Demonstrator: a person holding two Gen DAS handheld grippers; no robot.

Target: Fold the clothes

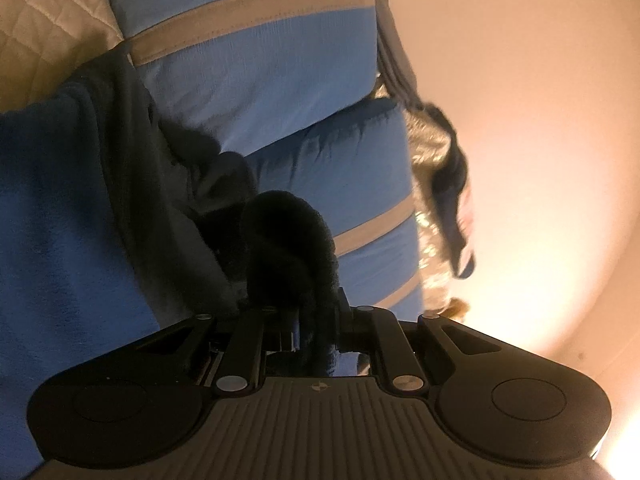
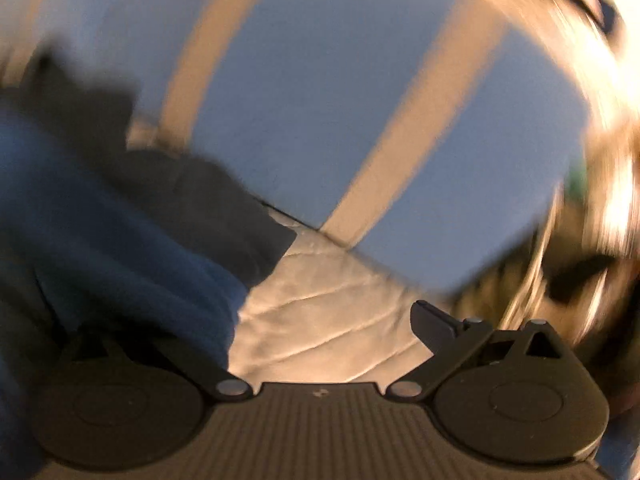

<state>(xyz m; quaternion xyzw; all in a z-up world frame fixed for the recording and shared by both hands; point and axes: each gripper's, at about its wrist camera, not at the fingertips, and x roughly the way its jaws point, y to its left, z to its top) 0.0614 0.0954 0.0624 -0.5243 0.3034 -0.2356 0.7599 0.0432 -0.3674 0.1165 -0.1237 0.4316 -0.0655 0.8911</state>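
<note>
Left gripper [image 1: 308, 320] clamped on dark blue fleece garment [image 1: 72, 208]. Right gripper [image 2: 320, 320] spread wide, garment draped over left finger.

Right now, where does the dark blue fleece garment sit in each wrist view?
Left wrist: dark blue fleece garment fills the left side, a bunch clamped in the left gripper.
Right wrist: garment lower left, draped over the right gripper's left finger.
Shared landmark: blue pillow with tan stripes.
</note>
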